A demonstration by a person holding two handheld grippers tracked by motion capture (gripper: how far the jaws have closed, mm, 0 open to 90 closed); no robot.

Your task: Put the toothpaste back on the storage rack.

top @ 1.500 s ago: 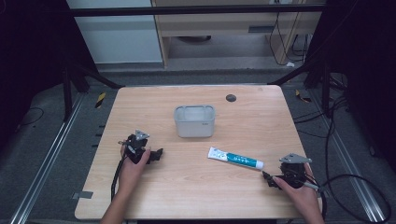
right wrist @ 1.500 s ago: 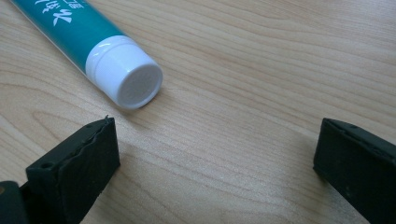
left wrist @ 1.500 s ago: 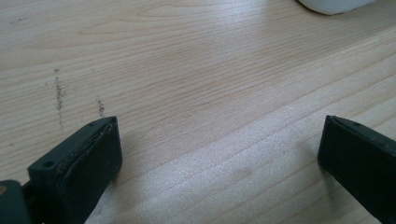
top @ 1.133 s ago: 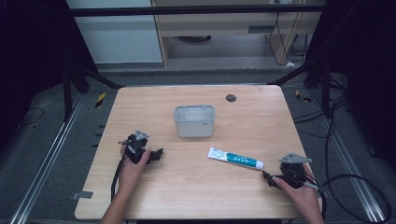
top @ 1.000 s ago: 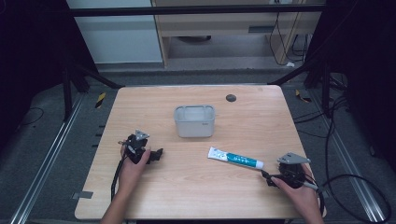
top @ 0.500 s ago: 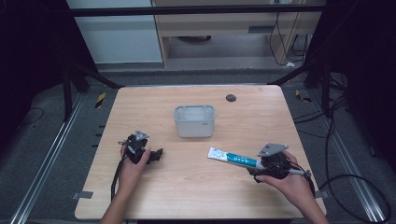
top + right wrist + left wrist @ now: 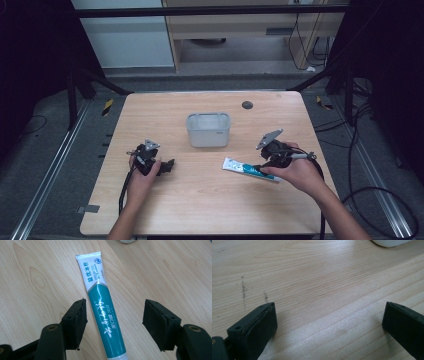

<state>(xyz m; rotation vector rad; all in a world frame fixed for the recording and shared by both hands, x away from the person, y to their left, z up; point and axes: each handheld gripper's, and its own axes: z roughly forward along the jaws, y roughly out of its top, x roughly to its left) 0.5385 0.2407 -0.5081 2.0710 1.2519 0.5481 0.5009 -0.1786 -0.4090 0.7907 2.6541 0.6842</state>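
A: Jaws of the right gripper (image 7: 113, 325) stand on both sides of the tube (image 7: 102, 307) and have just been closing, but the pads do not touch it yet. Nothing is held.

B: And the left gripper (image 7: 329, 325)?

A: Its jaws are wide open over bare wood, with nothing between them.

B: What could go wrong?

A: I think the tube is soft and smooth, so it may slip or roll if only one pad meets it first. It also lies a little slanted between the jaws, so a grip may turn it.

B: How does it look?

A: White at the flat end, teal below, with printed characters. It lies flat on the counter (image 7: 200, 200), near the bin (image 7: 208, 129) but apart from it.
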